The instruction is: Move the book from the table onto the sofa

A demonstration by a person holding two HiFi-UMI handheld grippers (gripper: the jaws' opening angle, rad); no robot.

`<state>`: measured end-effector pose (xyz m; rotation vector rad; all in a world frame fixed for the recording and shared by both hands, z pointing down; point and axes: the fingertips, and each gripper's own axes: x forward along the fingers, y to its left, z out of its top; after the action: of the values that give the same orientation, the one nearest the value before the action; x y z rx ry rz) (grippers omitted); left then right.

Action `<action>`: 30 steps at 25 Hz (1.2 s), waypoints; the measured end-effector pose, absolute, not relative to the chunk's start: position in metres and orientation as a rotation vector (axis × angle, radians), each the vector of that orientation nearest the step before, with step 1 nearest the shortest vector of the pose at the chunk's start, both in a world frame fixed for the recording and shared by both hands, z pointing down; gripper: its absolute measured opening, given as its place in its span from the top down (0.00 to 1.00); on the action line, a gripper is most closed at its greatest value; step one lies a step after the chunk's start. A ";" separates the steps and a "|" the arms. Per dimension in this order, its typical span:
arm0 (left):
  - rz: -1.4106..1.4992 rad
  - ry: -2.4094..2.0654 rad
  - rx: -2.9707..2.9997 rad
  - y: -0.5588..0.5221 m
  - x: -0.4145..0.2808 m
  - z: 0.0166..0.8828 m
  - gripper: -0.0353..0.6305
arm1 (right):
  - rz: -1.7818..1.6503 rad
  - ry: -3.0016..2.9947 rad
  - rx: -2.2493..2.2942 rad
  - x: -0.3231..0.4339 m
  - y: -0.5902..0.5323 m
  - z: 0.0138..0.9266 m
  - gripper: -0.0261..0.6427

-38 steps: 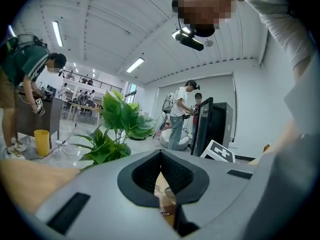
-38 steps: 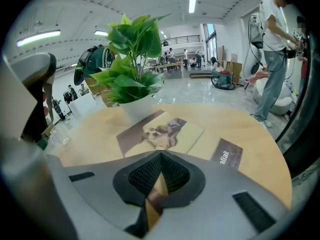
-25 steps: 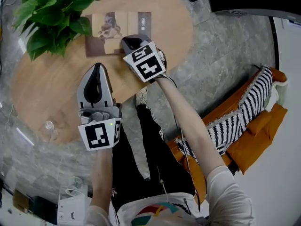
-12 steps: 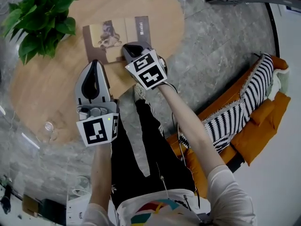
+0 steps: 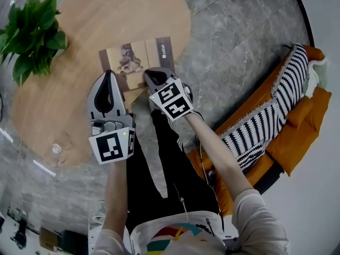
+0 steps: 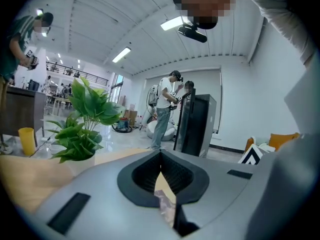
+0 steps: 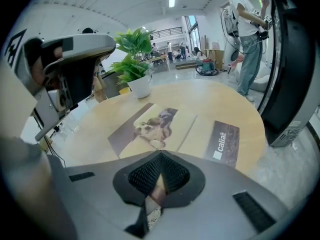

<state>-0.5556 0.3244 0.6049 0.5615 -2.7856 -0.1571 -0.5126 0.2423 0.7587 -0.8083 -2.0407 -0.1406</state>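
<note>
Book (image 5: 137,57) flat on counter (image 5: 79,25) by its rim, sofa (image 5: 298,138) well apart; left tongs (image 5: 109,74) shut, empty; right tongs (image 5: 150,73) shut at book's near edge, no hold evident; liable to slip floorward if dragged.

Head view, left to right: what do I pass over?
plant → left gripper → right gripper → sofa. The book lies across the span of both grippers, so it has no clear place in the order.
</note>
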 end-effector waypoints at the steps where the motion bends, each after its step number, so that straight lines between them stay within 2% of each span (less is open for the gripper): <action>1: -0.156 -2.782 0.572 0.320 -0.555 0.605 0.94 | -0.146 -2.042 -0.806 -0.507 0.238 0.759 0.94; 5: -0.140 -2.767 0.598 0.311 -0.558 0.605 0.94 | -0.097 -2.062 -0.804 -0.496 0.233 0.755 0.94; 11: -0.115 -2.758 0.655 0.289 -0.561 0.599 0.94 | 0.271 -2.268 -0.724 -0.516 0.189 0.709 0.93; 12: -0.111 -2.757 0.665 0.285 -0.561 0.599 0.94 | 0.339 -2.304 -0.684 -0.521 0.175 0.703 0.83; 13: -0.109 -2.756 0.673 0.282 -0.561 0.599 0.94 | 0.411 -2.339 -0.635 -0.526 0.158 0.700 0.65; 14: -0.109 -2.754 0.680 0.278 -0.562 0.600 0.94 | 0.490 -2.364 -0.586 -0.530 0.142 0.698 0.54; 16: -0.115 -2.751 0.693 0.272 -0.563 0.601 0.94 | 0.680 -2.347 -0.527 -0.533 0.116 0.700 0.45; 20: -0.118 -2.738 0.730 0.257 -0.564 0.604 0.94 | 0.974 -2.100 -0.606 -0.519 0.103 0.726 0.45; 30: -0.111 -2.708 0.804 0.233 -0.561 0.625 0.94 | 1.268 -1.645 -0.908 -0.496 0.132 0.773 0.45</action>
<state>-0.5612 0.2329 0.6249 0.8042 -2.7080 -0.1109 -0.4959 0.1325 0.7727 -0.9080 -1.6452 1.2677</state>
